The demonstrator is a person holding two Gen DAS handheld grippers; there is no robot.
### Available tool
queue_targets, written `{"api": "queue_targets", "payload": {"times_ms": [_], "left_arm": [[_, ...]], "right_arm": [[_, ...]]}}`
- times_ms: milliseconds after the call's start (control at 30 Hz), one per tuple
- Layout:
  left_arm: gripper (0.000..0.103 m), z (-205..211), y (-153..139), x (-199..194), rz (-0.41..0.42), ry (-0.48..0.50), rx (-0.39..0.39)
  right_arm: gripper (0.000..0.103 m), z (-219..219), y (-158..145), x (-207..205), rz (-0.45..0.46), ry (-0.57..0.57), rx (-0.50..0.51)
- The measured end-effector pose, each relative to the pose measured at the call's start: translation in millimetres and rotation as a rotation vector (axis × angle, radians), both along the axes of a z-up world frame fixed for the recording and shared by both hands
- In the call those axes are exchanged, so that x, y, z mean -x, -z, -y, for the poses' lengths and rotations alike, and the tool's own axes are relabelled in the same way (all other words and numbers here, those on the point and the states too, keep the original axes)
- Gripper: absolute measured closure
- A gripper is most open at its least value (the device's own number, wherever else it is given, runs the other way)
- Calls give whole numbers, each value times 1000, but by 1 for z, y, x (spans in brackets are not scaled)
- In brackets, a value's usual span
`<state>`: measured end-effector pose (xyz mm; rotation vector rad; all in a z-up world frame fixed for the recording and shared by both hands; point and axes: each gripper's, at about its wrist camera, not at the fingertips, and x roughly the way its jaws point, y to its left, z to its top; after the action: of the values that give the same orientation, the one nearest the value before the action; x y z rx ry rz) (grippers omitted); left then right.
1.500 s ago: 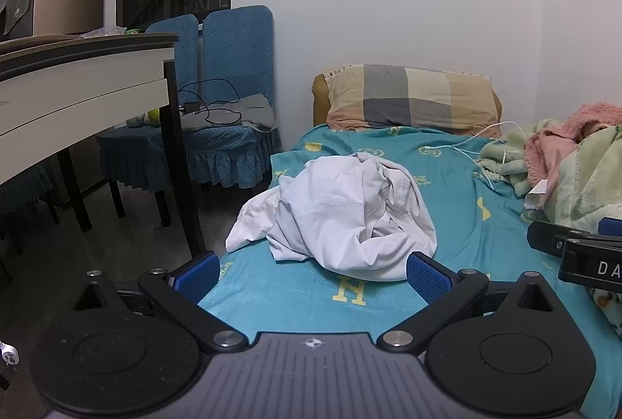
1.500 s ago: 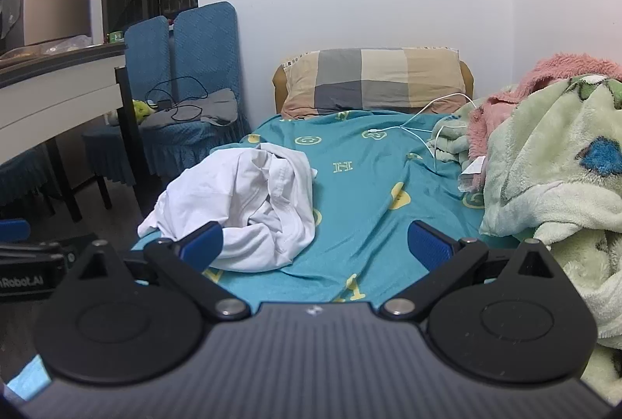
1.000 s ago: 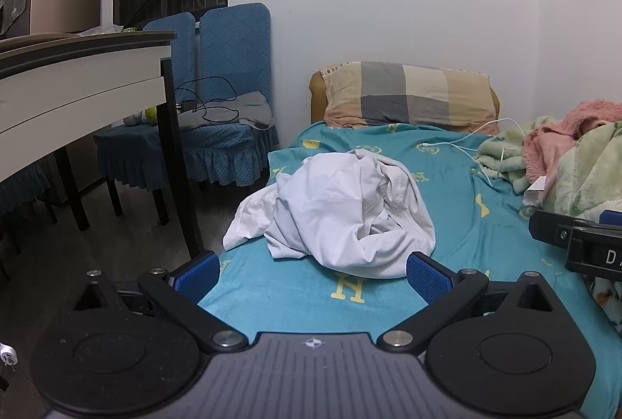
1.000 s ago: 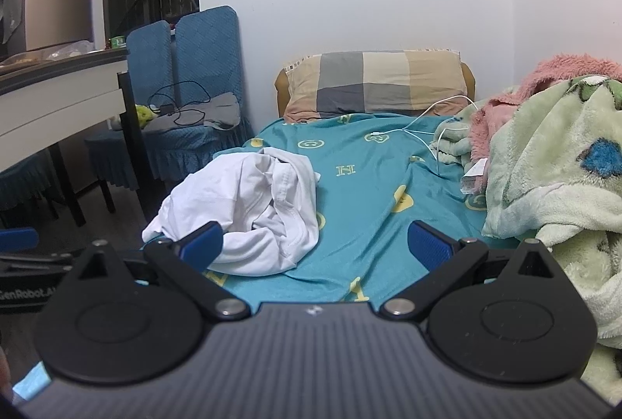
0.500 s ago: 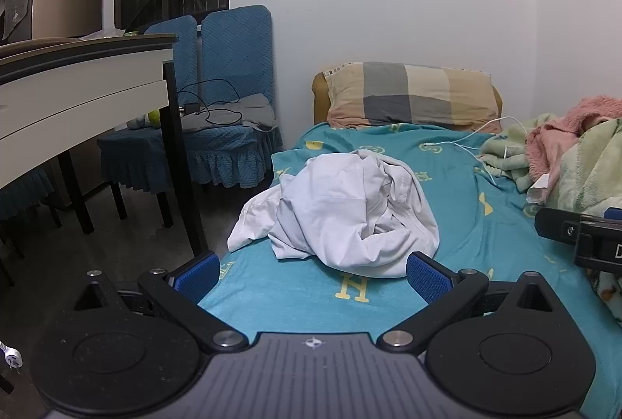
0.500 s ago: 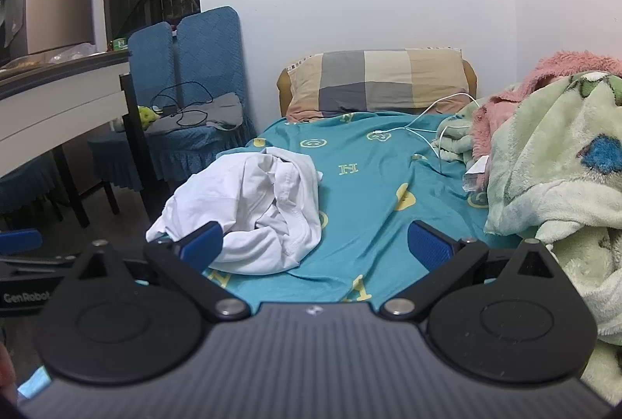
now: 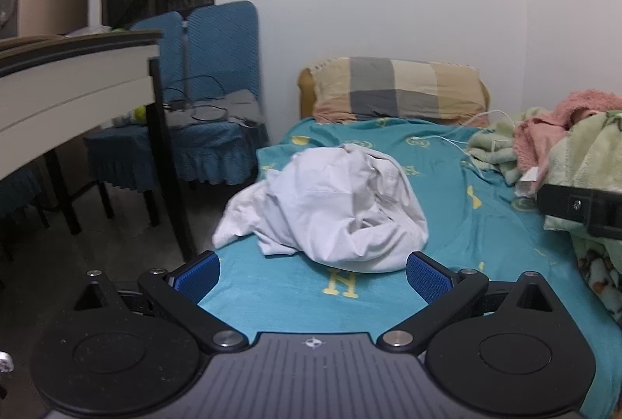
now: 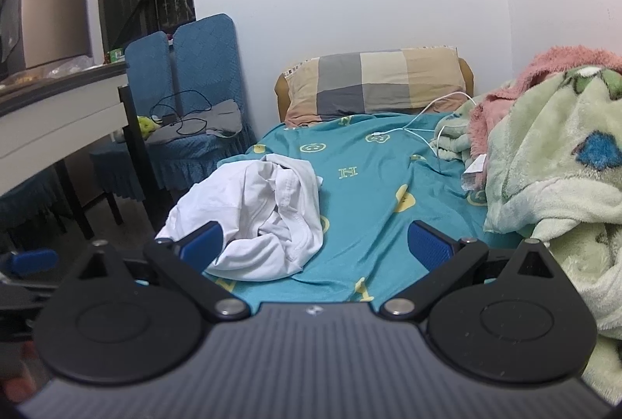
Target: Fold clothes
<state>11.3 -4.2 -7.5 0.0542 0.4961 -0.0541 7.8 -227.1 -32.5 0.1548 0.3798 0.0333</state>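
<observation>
The left gripper [image 7: 311, 277] and the right gripper [image 8: 317, 244] both hover with jaws spread wide and empty above the near end of the teal bedsheet [image 7: 458, 209]. Just beyond them a crumpled white garment [image 7: 330, 209] lies heaped on the sheet near the bed's left edge, untouched by either gripper. Farther back, a checked pillow [image 7: 396, 92] leans at the wall, with fleece blankets [image 8: 552, 162] piled along the right.

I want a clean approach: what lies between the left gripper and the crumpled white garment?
Only bare teal bedsheet with a yellow H print, seen in the left wrist view. The open left gripper is short of the white garment.
</observation>
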Motion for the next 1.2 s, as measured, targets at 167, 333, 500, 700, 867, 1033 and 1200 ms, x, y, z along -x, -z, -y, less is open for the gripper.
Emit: {"api": "queue_targets", "payload": {"times_ms": [167,333,500,700,867,1033,1200], "left_arm": [[2,18,6,-43,-37,87,-6],[9,41,22,-118,-93,128,20],[19,61,55,-198,-147,140,22],[30,77,79,-262,-141,190,131],[51,91,96,-294,-93,174,163],[99,92,52,-245,-30,268,174],[100,91,4,-190,37,371,186]], "right_arm": [[0,10,2,-2,-22,28,-48],[1,25,7,-12,-50,40,-142],[5,41,16,-31,-62,53,-203],[11,58,29,-61,-83,78,-268],[11,66,45,-79,-108,108,-281],[18,72,55,-85,-123,114,-292],[19,73,47,-79,-76,107,-280]]}}
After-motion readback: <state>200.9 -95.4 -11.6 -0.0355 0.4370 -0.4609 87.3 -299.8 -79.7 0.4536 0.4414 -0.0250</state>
